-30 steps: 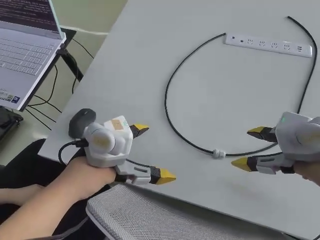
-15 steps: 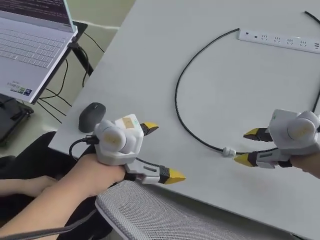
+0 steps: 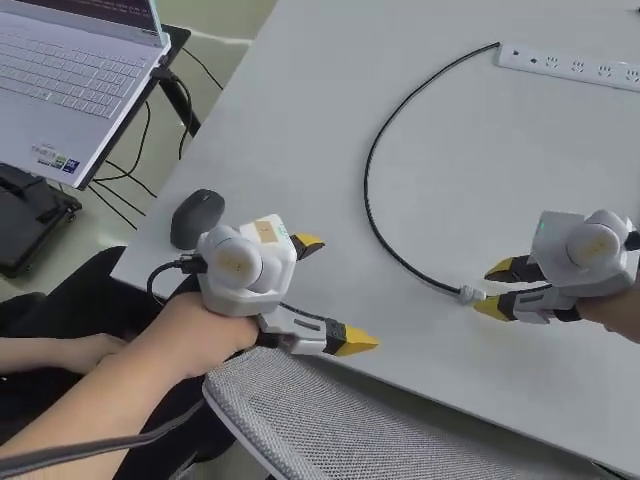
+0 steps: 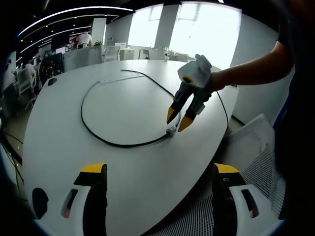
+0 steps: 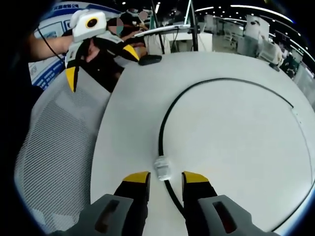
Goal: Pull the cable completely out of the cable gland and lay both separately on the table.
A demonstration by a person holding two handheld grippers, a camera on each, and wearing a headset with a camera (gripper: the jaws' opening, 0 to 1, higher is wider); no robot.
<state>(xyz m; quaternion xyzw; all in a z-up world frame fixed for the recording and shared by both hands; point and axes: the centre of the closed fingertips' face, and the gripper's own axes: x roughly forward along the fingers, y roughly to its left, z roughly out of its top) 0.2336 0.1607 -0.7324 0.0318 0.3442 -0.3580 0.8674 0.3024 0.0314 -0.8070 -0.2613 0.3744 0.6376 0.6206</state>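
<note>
Just ahead of the right gripper, in line with the gap between its yellow-tipped jaws, the white cable gland lies on the grey table, threaded on the black cable. Those jaws stand narrowly apart, and neither tip visibly touches the gland. One stretch of cable runs back between the jaws, and the other curves away in front of them in a broad loop. The head view shows that loop reaching a white power strip well beyond the jaws.

The left gripper has its jaws spread wide and holds nothing. The gland sits well in front of them, and the table's near edge runs under them. From the right gripper view, the left gripper hovers far off to the left of the right jaws, above a mesh chair, with a dark mouse just beside it on the table.
</note>
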